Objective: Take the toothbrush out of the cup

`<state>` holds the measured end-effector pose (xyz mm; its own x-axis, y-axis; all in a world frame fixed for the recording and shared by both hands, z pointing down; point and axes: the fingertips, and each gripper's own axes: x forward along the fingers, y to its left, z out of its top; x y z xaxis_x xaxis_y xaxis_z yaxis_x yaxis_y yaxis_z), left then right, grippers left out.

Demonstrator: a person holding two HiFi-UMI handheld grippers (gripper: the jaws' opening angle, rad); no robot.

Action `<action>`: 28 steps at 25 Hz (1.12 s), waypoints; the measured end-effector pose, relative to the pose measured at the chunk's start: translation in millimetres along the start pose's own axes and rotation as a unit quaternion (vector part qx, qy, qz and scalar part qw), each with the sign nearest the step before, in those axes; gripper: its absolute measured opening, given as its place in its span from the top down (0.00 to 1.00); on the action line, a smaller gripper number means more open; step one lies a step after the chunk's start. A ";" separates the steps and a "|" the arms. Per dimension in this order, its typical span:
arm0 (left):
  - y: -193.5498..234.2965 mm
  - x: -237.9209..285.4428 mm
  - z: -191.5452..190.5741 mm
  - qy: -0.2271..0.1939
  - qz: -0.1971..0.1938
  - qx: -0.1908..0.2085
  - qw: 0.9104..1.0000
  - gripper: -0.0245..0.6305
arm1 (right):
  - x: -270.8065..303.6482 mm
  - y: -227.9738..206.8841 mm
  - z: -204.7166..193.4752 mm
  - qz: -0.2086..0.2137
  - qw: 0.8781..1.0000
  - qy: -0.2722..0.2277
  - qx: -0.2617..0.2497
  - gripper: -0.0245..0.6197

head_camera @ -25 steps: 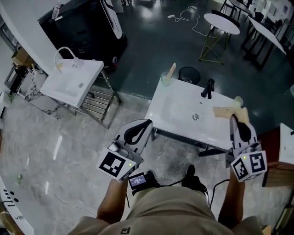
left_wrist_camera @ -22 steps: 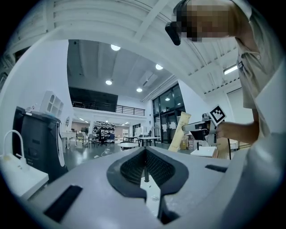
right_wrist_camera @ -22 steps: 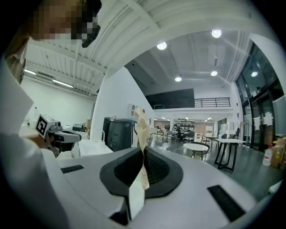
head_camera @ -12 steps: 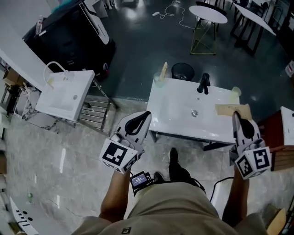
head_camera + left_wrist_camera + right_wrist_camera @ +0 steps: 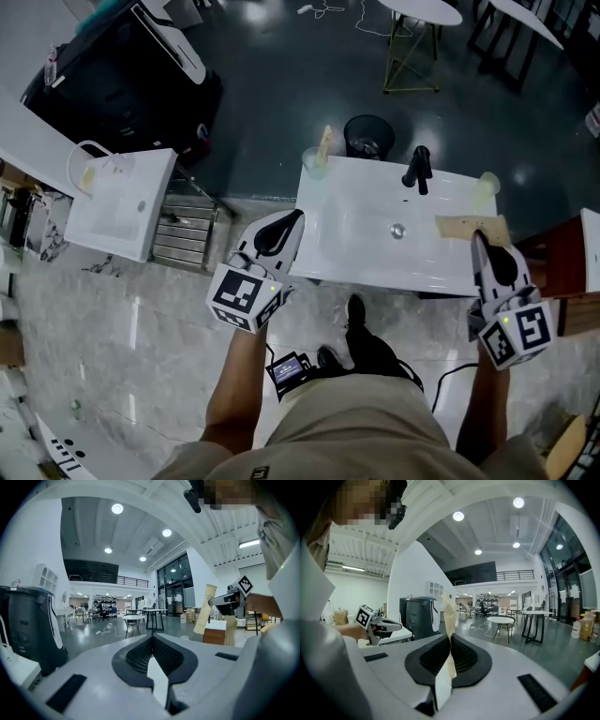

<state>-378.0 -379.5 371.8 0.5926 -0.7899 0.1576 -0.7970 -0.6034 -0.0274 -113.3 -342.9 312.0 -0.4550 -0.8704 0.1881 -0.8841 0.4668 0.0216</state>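
A clear cup (image 5: pixel 315 161) stands on the far left corner of the white sink (image 5: pixel 356 239), and a beige toothbrush (image 5: pixel 324 142) sticks up out of it. In the left gripper view the toothbrush (image 5: pixel 205 609) rises ahead to the right. My left gripper (image 5: pixel 298 216) hangs shut and empty over the sink's left edge, short of the cup. Over the sink's right side my right gripper (image 5: pixel 476 239) is shut, its tips above a beige sheet (image 5: pixel 455 227). In the right gripper view something beige (image 5: pixel 449 613) shows just past the closed jaws; whether they touch it I cannot tell.
A black faucet (image 5: pixel 419 169) rises at the sink's back edge, with a second pale cup (image 5: pixel 485 186) at the back right. A round black bin (image 5: pixel 367 136) sits behind the sink. Another white sink (image 5: pixel 117 202) stands to the left, and a brown cabinet (image 5: pixel 562 258) to the right.
The sink has come nearer and now lies square in front. My left gripper has travelled forward and down to the sink's left edge. The right one has dropped a little.
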 end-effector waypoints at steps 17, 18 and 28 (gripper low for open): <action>142.9 260.0 -152.9 0.129 0.053 0.004 0.990 0.81 | 154.7 -105.2 -129.2 0.021 0.990 0.120 0.076 0.94; 146.9 268.9 -162.5 0.134 0.056 0.006 0.989 0.80 | 160.7 -108.7 -137.5 0.024 0.989 0.122 0.080 0.94; 162.7 318.0 -224.1 0.184 0.056 0.025 0.981 0.78 | 198.1 -127.3 -198.9 0.035 0.982 0.148 0.114 0.94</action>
<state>-345.4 -704.3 638.7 0.4119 -0.7647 0.4956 -0.8426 -0.5267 -0.1122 -69.7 -543.6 541.9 -0.4936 -0.7385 0.4593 -0.8684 0.4470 -0.2145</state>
